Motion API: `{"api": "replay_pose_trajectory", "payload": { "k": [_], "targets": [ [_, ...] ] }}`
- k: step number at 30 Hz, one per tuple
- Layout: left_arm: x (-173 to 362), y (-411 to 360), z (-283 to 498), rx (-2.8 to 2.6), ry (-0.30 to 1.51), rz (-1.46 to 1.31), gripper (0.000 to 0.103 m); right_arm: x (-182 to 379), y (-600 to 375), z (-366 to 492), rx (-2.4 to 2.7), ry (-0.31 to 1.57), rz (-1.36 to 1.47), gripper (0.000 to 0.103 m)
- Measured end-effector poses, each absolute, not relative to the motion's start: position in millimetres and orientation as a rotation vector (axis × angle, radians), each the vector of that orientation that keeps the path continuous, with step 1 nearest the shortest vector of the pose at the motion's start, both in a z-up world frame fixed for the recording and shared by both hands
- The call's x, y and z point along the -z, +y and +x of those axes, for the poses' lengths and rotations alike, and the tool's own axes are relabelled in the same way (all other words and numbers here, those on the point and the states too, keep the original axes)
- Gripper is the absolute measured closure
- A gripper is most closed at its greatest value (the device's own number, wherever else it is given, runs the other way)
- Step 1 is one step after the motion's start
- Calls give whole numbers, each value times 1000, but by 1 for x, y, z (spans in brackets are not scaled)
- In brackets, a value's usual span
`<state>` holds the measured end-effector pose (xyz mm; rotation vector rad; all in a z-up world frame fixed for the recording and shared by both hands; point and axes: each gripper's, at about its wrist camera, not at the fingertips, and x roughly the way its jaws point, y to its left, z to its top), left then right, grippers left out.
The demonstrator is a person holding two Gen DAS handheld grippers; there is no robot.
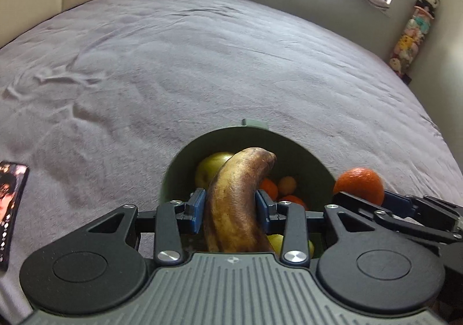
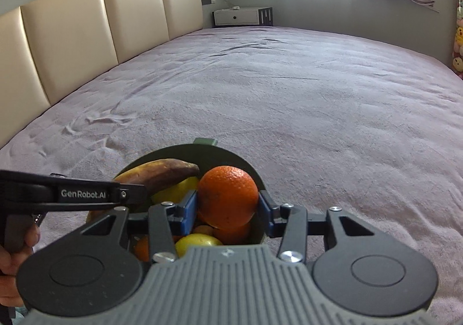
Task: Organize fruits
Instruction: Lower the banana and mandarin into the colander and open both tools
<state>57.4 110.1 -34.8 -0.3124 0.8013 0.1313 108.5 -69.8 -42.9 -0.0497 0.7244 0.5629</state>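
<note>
A dark green bowl (image 1: 306, 157) sits on the bed, holding a green apple (image 1: 211, 169), small oranges (image 1: 269, 187) and a yellow fruit (image 2: 196, 241). My left gripper (image 1: 231, 206) is shut on a brown-spotted banana (image 1: 237, 197), held over the bowl. My right gripper (image 2: 228, 206) is shut on a large orange (image 2: 228, 195), also above the bowl (image 2: 228, 155). The orange also shows at the right of the left wrist view (image 1: 358, 184). The banana (image 2: 162, 173) and the left gripper's arm show at the left of the right wrist view.
The bowl rests on a wide grey bedspread (image 1: 202, 64). A phone (image 1: 8, 209) lies at the left. A beige padded headboard (image 2: 86, 35) runs along the left, a white nightstand (image 2: 237, 17) stands in the far corner, and plush toys (image 1: 411, 35) hang at the right wall.
</note>
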Motion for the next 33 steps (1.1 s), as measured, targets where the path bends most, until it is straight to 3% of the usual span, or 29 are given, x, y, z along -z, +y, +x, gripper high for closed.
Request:
{"api": "replay_pose_trajectory", "payload": {
  "k": [19,33],
  "targets": [
    [45,102,85,106,927,-43,60,66,-68,128,-545,784,-29,61],
    [52,105,90,163,968,-36,62,71,-68,133,-545,791,-16,61]
  ]
}}
